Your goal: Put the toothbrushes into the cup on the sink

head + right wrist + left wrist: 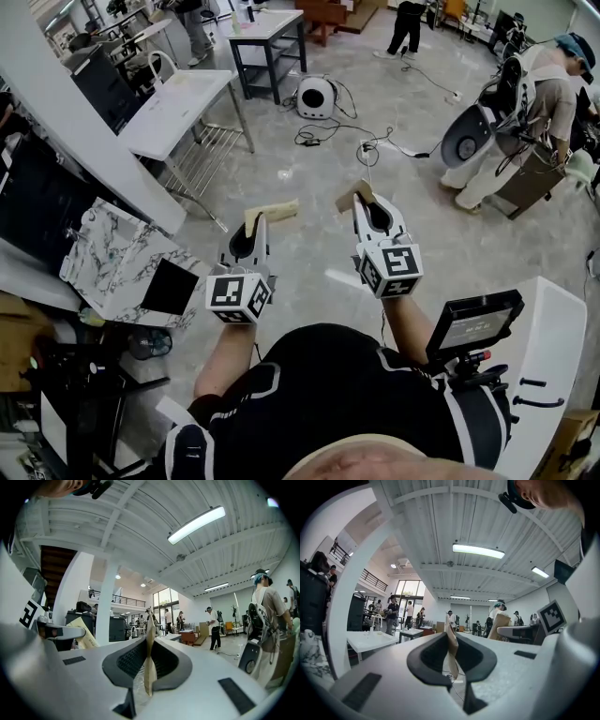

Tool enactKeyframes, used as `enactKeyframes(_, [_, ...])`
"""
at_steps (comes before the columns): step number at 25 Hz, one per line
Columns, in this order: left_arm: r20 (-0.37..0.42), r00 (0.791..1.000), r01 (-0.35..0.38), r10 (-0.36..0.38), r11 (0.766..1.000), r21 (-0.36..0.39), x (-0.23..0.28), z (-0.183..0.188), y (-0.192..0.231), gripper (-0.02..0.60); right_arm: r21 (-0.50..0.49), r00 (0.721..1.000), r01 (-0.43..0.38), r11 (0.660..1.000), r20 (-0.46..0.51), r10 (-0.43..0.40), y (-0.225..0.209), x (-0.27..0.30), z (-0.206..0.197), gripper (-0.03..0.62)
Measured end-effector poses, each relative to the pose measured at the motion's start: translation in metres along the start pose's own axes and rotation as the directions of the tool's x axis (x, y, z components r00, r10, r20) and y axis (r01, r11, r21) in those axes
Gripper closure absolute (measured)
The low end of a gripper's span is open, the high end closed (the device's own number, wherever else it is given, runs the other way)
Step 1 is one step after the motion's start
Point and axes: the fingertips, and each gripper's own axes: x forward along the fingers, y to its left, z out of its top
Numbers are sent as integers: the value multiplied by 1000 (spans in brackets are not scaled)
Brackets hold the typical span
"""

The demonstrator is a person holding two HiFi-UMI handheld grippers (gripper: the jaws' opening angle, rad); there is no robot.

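Both grippers are raised in front of me over the grey floor. My left gripper [255,219] is shut on a flat tan paper packet [274,213], which sticks out to the right of its tips. In the left gripper view the packet [451,639] stands edge-on between the pads of the left gripper [451,645]. My right gripper [365,197] is shut on a second tan packet [352,195]. The right gripper view shows this packet [149,660] pinched upright in the right gripper [149,654]. A marble-patterned counter [105,261] with a black square sink [170,287] lies at my lower left. No cup shows.
A white table [178,98] stands beyond the counter. On the floor ahead are cables [349,131] and a round white device [316,96]. A person with a backpack rig [525,103] stands at the far right. A small screen [473,323] sits on a white surface [555,347] at my right.
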Motion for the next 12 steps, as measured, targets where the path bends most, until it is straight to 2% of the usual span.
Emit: enactKeyframes(12, [2, 999, -48, 48, 999, -7, -29, 3, 52, 546, -25, 999, -42, 999, 3, 42, 53, 29, -5, 551])
